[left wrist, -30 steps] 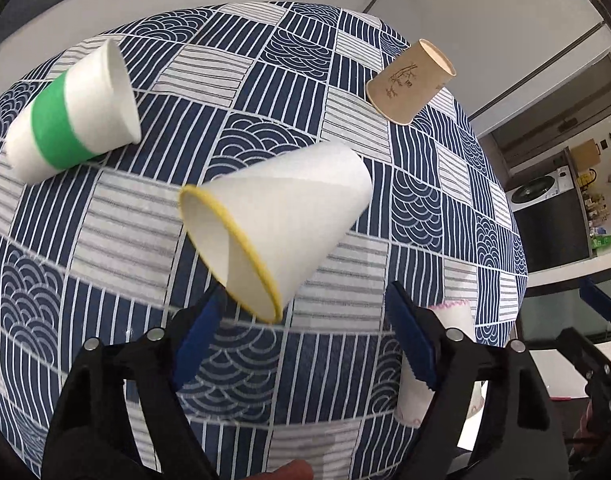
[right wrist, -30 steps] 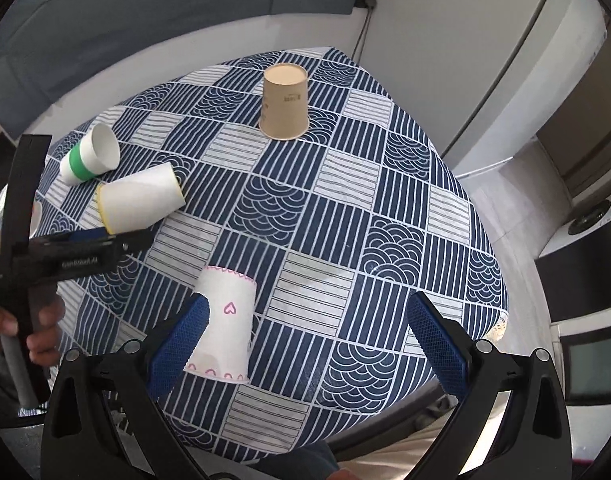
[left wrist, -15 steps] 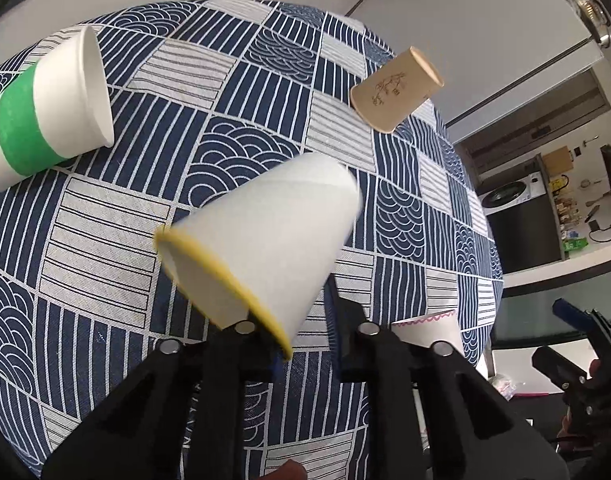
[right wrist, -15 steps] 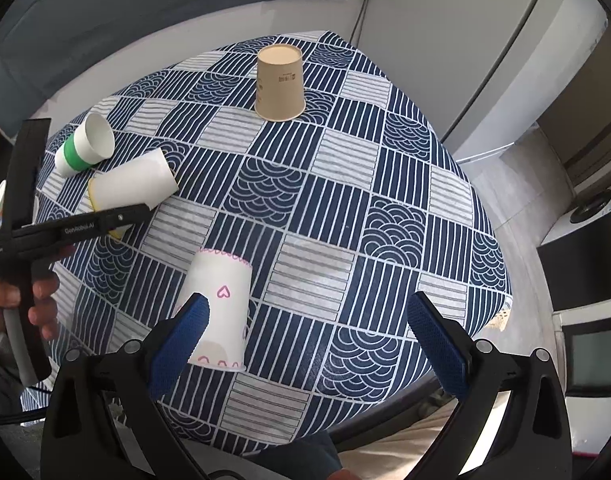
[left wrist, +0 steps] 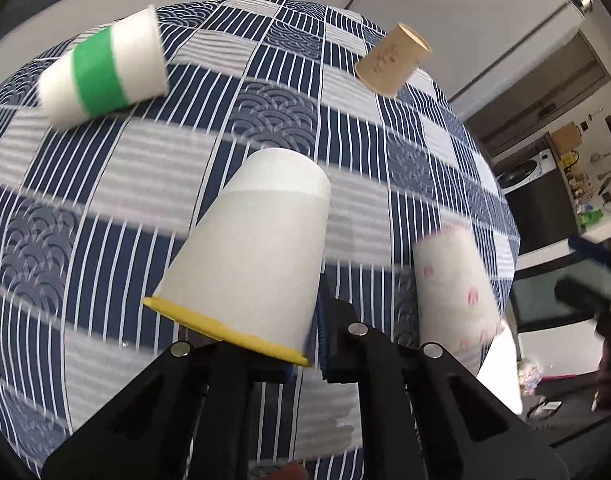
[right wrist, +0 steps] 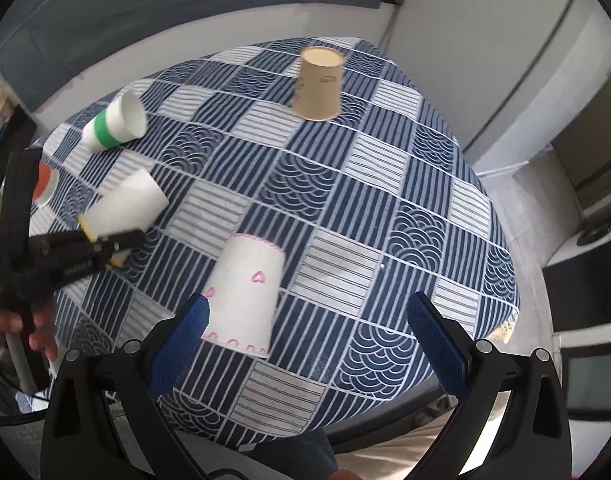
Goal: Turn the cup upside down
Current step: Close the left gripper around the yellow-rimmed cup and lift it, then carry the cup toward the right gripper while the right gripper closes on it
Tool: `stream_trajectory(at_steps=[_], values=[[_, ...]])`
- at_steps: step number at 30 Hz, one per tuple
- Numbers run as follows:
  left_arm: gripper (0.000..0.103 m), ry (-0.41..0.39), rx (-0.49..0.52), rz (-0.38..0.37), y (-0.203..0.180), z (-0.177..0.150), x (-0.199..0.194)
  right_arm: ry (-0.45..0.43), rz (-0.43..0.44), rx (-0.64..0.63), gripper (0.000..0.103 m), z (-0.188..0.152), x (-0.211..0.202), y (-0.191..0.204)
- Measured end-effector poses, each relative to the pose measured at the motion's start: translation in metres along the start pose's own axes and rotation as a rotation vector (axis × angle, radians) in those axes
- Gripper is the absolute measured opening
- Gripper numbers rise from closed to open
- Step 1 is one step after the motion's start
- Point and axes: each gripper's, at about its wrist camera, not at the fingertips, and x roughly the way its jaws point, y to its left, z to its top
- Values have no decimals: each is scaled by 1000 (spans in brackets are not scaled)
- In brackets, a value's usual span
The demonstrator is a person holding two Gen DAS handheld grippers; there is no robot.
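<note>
Left tongs (left wrist: 305, 356) clamped on the rim of the yellow-rimmed cup (left wrist: 253, 252), cup tilted, base pointing away, above the desk (left wrist: 105, 184). Right tongs (right wrist: 309, 336) wide open, holding nothing, just beside the heart cup (right wrist: 243, 296), which stands rim-down. Further out: green-band cup (right wrist: 113, 124) on its side, brown cup (right wrist: 318, 82) rim-down.

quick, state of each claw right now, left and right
Left claw: closed on the rim of the white paper cup with the yellow rim.
Right claw: open, holding nothing.
</note>
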Motion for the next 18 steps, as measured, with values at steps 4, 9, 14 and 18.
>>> stream_trajectory(at_steps=[4,9,14,18], values=[[10,-2,-3,24,3,-29,-10,-15,19,-75,95,-3,-5,19],[11,-30,-40,61,8,-62,-22,-23,45,-158,95,-13,-9,42],[14,-58,-65,90,15,-85,-32,-30,57,-227,95,-27,-14,57],[51,-60,-90,138,21,-96,-34,-48,59,-238,95,-33,-21,57]])
